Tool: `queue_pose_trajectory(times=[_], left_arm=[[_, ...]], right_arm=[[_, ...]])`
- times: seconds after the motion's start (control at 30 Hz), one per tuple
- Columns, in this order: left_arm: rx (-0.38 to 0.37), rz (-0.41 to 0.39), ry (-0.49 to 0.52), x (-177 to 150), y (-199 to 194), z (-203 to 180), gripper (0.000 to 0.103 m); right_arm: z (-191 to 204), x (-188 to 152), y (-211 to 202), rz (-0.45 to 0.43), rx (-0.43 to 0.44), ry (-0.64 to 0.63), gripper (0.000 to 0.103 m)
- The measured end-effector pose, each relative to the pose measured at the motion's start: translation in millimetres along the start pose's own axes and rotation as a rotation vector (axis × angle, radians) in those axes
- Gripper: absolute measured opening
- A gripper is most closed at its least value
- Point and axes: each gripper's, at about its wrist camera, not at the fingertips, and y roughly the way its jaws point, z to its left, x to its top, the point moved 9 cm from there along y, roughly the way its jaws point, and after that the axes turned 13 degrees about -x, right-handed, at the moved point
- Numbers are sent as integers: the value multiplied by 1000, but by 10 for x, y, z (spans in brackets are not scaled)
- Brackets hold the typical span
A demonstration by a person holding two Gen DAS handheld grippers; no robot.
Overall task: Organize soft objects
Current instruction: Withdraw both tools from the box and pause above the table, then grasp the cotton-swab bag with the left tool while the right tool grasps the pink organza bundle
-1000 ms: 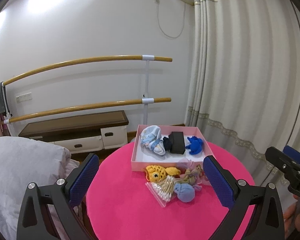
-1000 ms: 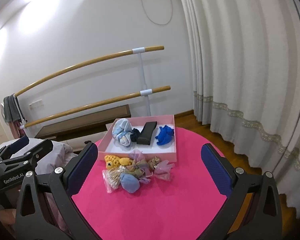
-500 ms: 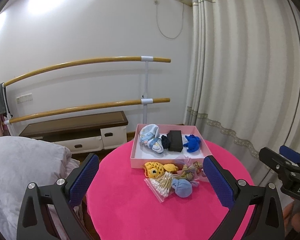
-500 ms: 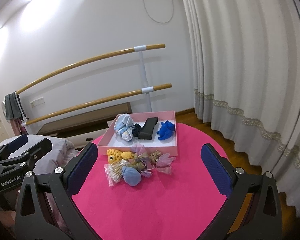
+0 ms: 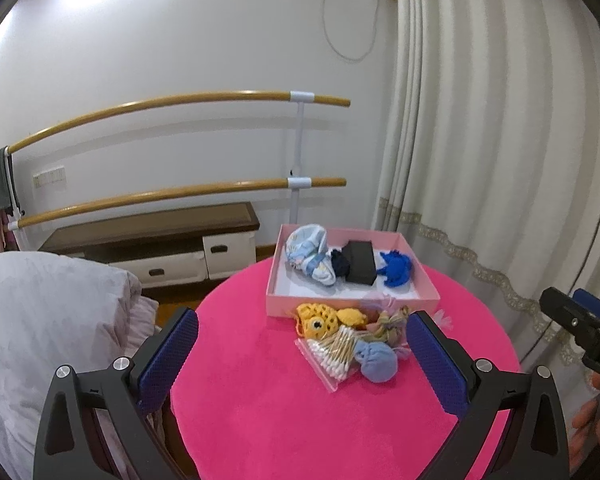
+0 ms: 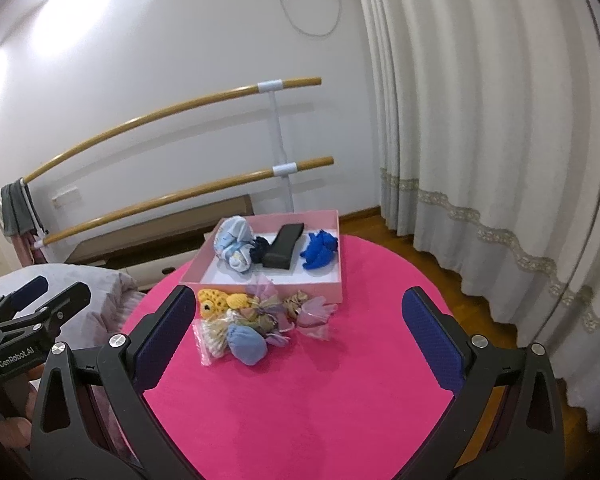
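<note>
Two claws [image 5: 302, 350] [image 6: 298, 330] wide open, empty, one pink box [image 6: 342, 276], four items inside

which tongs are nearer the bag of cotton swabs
Left, though only slightly. The bag of cotton swabs lies on the left side of the pile, ahead of the left tongs. The right tongs hover further right, so the bag sits toward their left finger.
</note>
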Motion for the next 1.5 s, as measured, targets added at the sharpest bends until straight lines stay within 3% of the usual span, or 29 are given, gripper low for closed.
queue_pose_trajectory(times=[0.57,1.0,1.27,1.33,1.43,1.5], left_arm=[[20,181,-16,-387,984,237,103],[28,341,0,-796,2132,387,103],[-48,410,-47,-905,2721,394,100],[-64,412,-73,-876,2801,422,98],[-79,408,-71,-835,2875,427,95],[-85,402,-63,-818,2923,413,84]], right_arm=[[-109,-448,788,173,-24,-28,103],[30,-782,1485,297,-5,-45,103],[91,-866,1853,345,9,-44,103],[114,-880,1928,355,24,-41,99],[159,-897,2049,370,40,-39,81],[178,-913,2105,375,46,-42,72]])
